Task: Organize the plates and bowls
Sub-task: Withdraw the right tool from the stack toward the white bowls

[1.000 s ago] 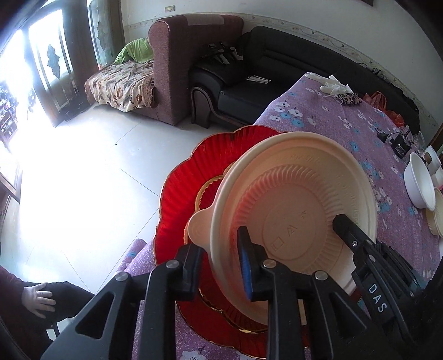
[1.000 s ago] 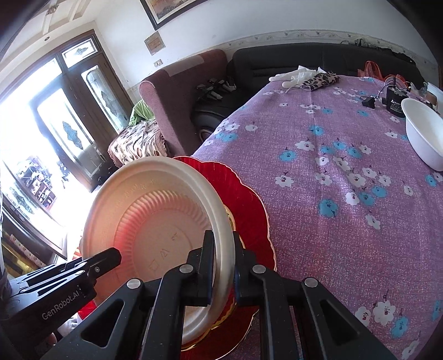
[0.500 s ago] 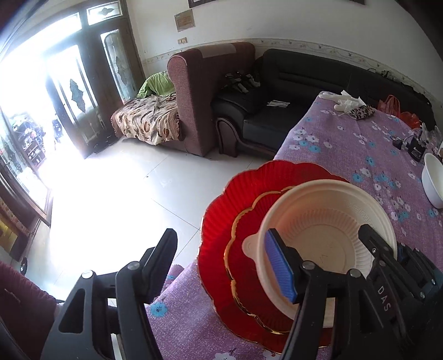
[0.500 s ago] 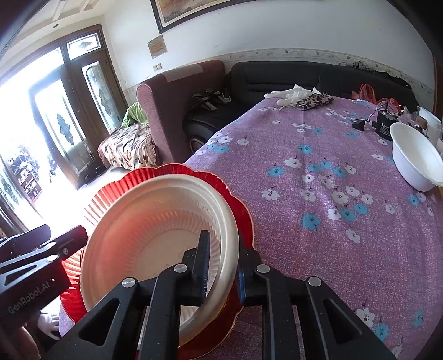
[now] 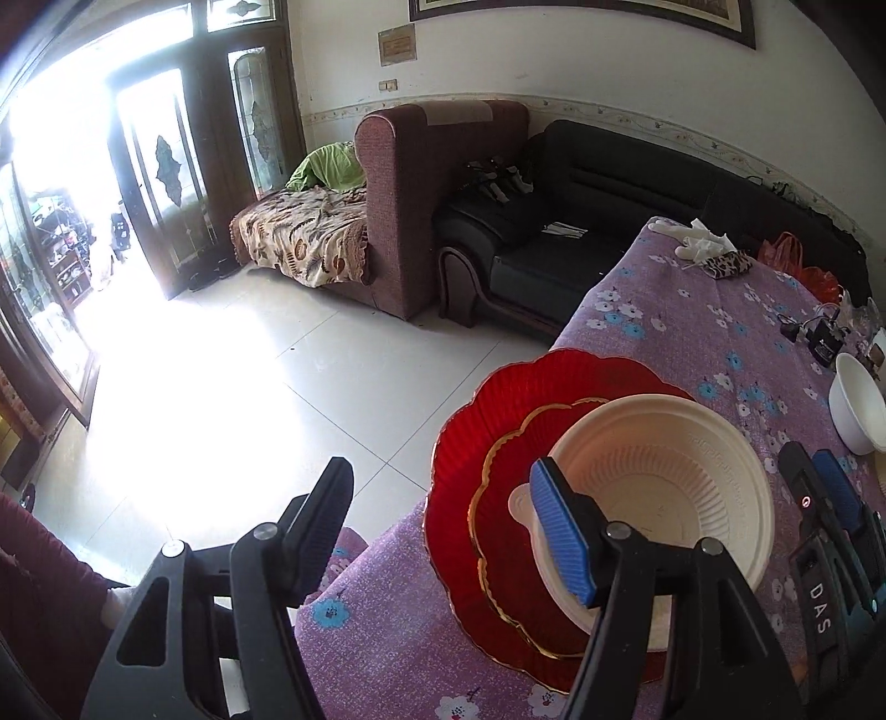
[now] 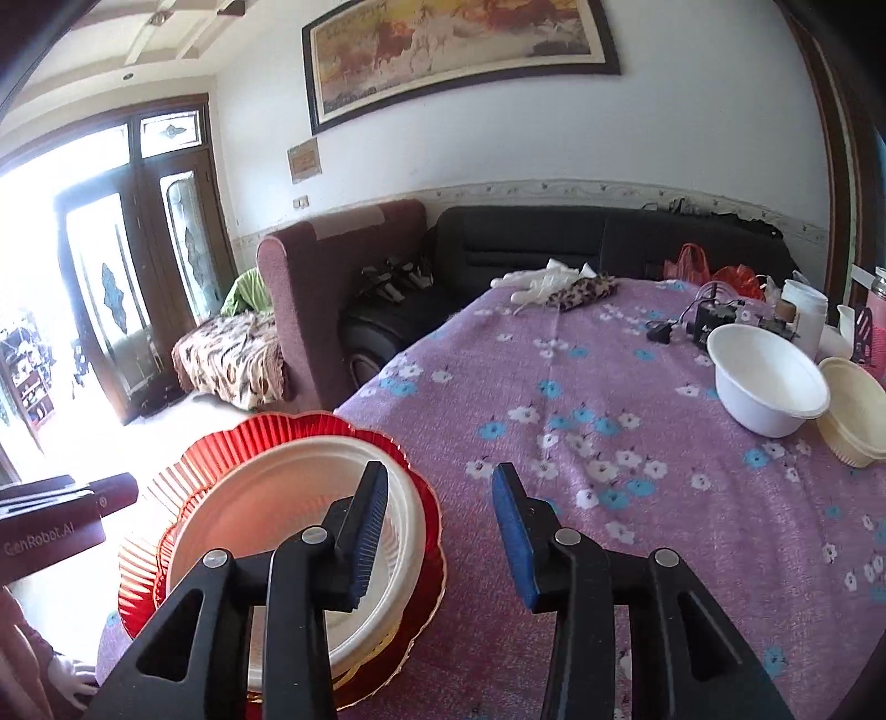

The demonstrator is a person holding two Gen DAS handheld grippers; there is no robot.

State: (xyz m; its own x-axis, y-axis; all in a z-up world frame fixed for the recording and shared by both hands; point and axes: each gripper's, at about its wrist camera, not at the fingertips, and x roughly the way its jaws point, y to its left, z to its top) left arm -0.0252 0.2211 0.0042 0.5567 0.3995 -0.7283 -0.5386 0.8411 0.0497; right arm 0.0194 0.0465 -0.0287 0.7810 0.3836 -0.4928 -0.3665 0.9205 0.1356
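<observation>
Resting on 2 red plates [image 5: 476,437], 1 cream bowl [image 5: 664,487], left gripper [image 5: 443,531] parted, right gripper [image 6: 437,531] opening, empty

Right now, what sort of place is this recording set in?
Most likely a home living room: a black sofa and maroon armchair line the wall, a framed painting hangs above, and a floral-clothed table holds dishes.
</observation>
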